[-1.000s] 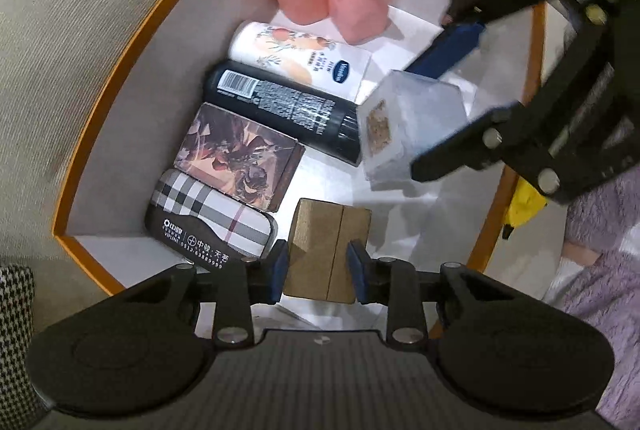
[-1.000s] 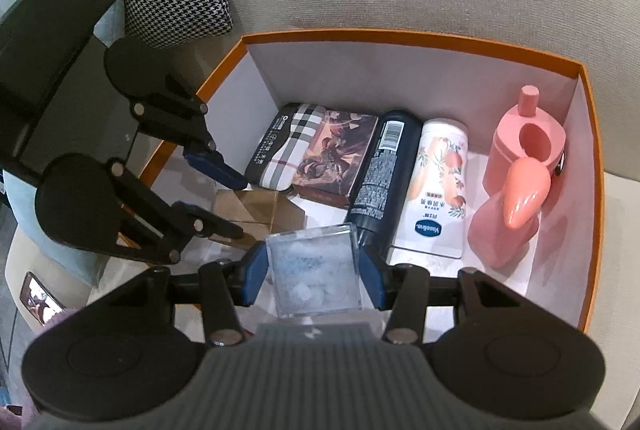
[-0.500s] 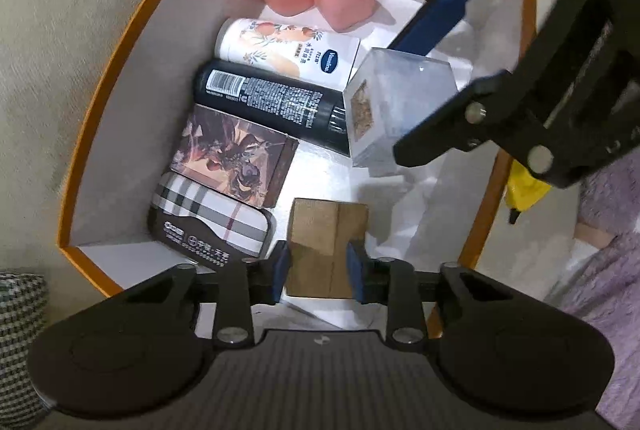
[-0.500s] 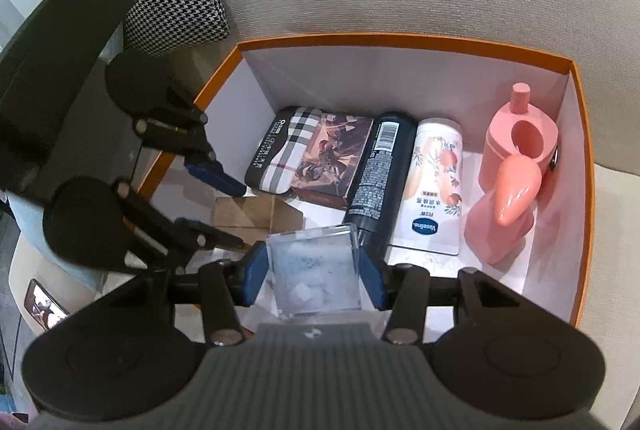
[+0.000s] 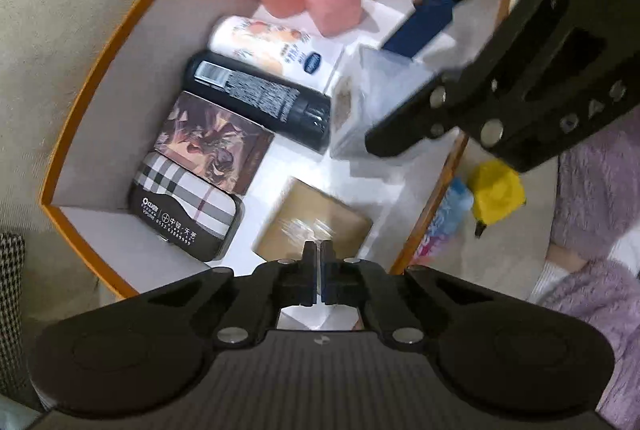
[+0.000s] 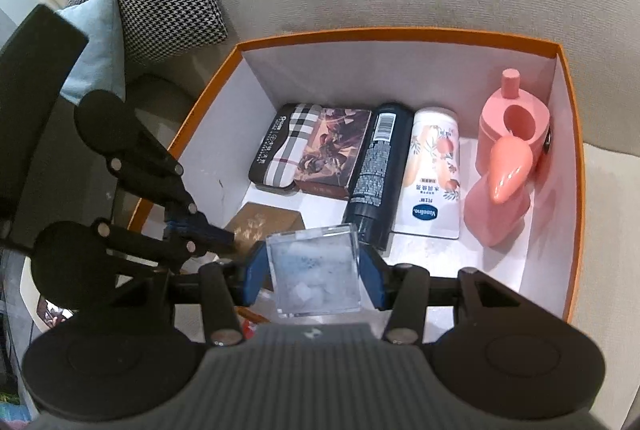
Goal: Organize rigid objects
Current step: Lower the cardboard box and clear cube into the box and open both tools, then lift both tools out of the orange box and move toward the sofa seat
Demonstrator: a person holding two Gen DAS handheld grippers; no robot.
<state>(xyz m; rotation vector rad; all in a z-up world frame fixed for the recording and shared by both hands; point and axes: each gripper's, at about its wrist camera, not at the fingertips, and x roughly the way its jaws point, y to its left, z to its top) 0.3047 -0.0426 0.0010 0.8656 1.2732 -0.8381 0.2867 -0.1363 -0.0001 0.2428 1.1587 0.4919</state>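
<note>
Well, the orange box [image 6: 568, 133] on the couch is filling up nicely. Along its far wall, from ten o'clock round to two o'clock as the right-hand camera sees it, the plaid case [image 6: 286, 145], the picture box [image 6: 330, 153], the black bottle [image 6: 378, 165] and the white lotion tube [image 6: 432, 173] are lying side by side, touching or nearly so, and the pink pump bottle [image 6: 504, 197] is standing in front of the pink cup [image 6: 516, 117] at two o'clock. The brown block [image 5: 312, 222] is lying flat on the white floor of the box, near the front wall, just beside the plaid case. So most things look put away already. What seems left is the clear cube [image 6: 314, 270], which is not yet in the box, and maybe the yellow thing [image 5: 496, 193] and the blue packet [image 5: 452, 209] lying outside the box at four o'clock in the left-hand camera. The left gripper [image 5: 317, 250] is hanging over the brown block with its jaws having just been closing; they are pressed together now with nothing between them. The right gripper [image 6: 314, 266] is squeezing the clear cube between its blue pads [image 6: 256, 270], holding it up over the front middle of the box, just in front of the black bottle's cap.
</note>
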